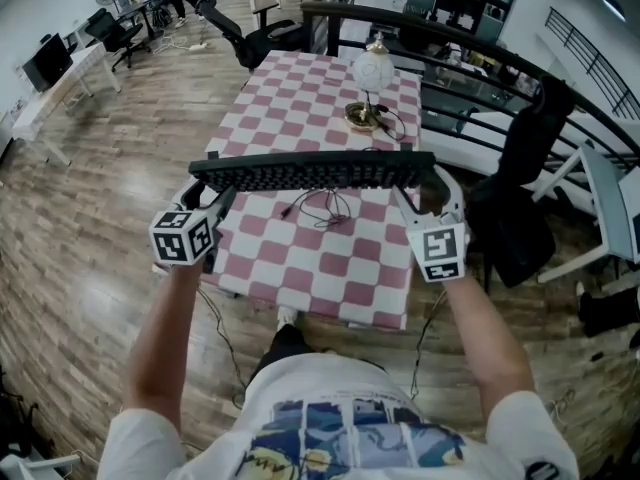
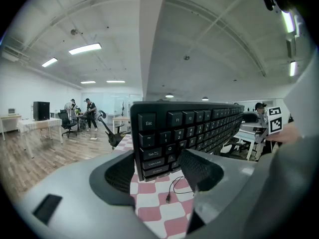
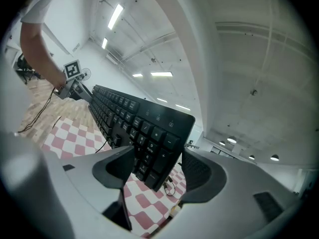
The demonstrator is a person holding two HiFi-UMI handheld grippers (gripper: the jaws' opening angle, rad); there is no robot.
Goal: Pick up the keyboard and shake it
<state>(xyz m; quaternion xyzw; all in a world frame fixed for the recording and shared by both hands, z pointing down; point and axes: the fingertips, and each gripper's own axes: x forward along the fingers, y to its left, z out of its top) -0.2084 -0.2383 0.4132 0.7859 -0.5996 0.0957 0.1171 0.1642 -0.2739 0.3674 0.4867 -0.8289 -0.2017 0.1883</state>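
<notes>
A black keyboard [image 1: 310, 173] hangs level in the air above the checked table [image 1: 300, 258], held at both ends. My left gripper [image 1: 213, 196] is shut on its left end. In the left gripper view the Esc end of the keyboard [image 2: 184, 131] stands between the pads of the left gripper [image 2: 159, 171]. My right gripper [image 1: 425, 193] is shut on the right end. In the right gripper view the number-pad end of the keyboard [image 3: 137, 128] sits tilted between the pads of the right gripper [image 3: 157, 171]. The keyboard's cable [image 1: 322, 208] trails down onto the cloth.
A lamp with a white globe [image 1: 374, 68] and a brass base stands at the table's far right. A black office chair [image 1: 250, 38] is behind the table. A curved black railing [image 1: 470, 43] and a dark coat on a chair [image 1: 520, 188] are at the right. Wooden floor lies at the left.
</notes>
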